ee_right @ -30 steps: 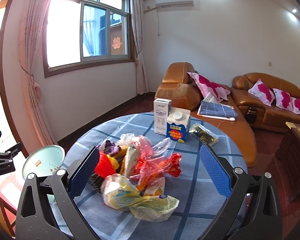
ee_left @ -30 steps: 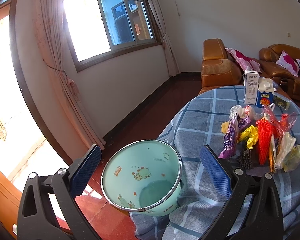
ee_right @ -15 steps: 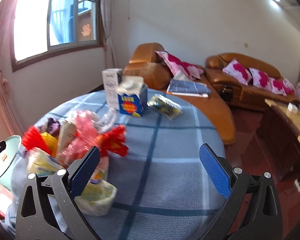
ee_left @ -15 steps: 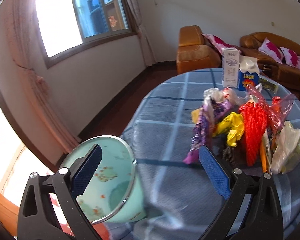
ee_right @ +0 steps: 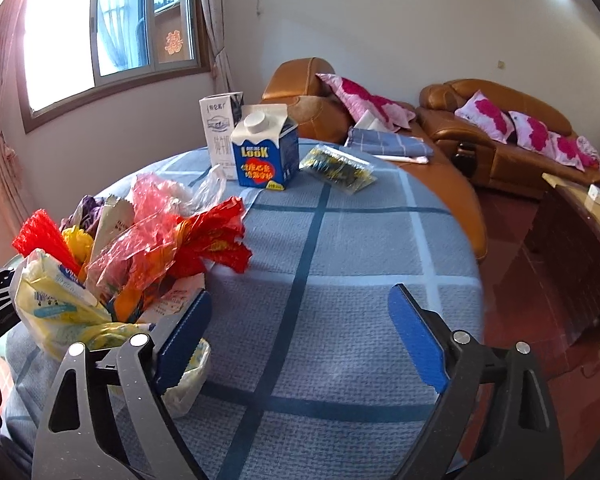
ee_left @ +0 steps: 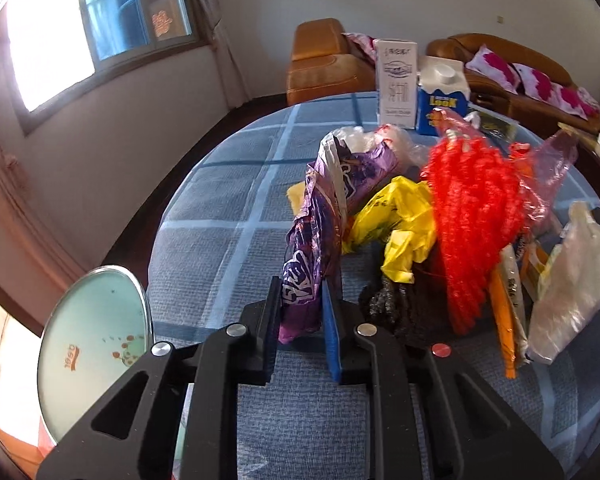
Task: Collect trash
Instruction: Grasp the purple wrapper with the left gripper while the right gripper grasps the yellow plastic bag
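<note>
My left gripper (ee_left: 300, 312) has its jaws clamped on the lower end of a purple wrapper (ee_left: 316, 240), which stands up from the near-left edge of the trash heap on the counter (ee_left: 228, 208). My right gripper (ee_right: 300, 332) hovers over bare blue-checked cloth with its jaws wide apart, holding nothing; its left finger sits just beside a pale yellow bag (ee_right: 56, 300) at the heap's near edge.

The pale green bin (ee_left: 92, 360) stands off the counter's near-left edge, below my left gripper, with its mouth tilted toward me.

What worries me most is that the purple wrapper runs up into the pile, touching the yellow plastic bag (ee_left: 396, 220) and the red mesh (ee_left: 472, 216). If I pull it away fast, I judge it could drag those loose pieces along and spill them onto the counter or over the rim to the floor. The film is thin and slick, and only a narrow strip is pinched, so it may also slide out on the way to the bin. The bin's mouth is a modest target beside the edge, and a light wrapper could flutter past it.

I cannot see how much of the wrapper is buried under the heap, nor what the dark lumpy thing (ee_left: 400, 304) just right of my jaws is. The bin's base is cut off, and in the right view the bin is hidden altogether. The two cartons (ee_right: 260, 148) and the foil packet (ee_right: 340, 166) at the far side look untouched.
</note>
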`<state>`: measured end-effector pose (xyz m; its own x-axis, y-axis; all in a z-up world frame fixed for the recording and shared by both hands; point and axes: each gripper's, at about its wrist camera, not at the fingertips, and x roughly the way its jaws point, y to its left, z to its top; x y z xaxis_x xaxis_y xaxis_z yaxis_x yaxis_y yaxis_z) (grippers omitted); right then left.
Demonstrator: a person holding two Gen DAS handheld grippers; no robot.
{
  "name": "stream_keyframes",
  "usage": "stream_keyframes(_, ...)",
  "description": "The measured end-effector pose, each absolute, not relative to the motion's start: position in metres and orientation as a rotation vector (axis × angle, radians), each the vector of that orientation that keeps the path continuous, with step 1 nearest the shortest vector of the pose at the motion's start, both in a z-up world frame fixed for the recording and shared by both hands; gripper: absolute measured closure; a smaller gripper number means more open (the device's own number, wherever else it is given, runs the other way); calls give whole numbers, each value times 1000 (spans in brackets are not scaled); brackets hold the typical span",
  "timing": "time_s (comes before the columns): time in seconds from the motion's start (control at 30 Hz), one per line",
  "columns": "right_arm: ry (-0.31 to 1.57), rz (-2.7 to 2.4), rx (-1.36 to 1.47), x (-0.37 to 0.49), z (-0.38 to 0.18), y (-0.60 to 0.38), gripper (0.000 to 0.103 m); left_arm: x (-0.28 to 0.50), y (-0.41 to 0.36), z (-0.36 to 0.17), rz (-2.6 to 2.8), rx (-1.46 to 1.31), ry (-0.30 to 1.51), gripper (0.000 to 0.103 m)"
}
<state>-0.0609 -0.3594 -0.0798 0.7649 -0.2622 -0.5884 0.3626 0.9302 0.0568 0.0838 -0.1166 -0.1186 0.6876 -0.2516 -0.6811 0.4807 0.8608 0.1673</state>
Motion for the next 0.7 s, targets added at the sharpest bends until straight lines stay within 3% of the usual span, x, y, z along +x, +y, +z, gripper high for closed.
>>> stream_keyframes(0.4,614,-217,145,-78,-76,-326,27,34,-67,-81,-385,360,641,85)
stream_keyframes(0.47,651,-172,159,-74,-83,-321,39,27,-59,-80,-375,359,641,85)
stream_keyframes(0.6,705,-92,208,-67,-94,-316,52,21,-50,-79,-368,352,645,85)
stream_keyframes(0.67,718,-57,231,-66,-97,-315,73,22,-49,-77,-369,342,643,85)
stream_keyframes(0.7,725,-44,232,-66,-97,-314,74,22,-50,-76,-370,343,639,85)
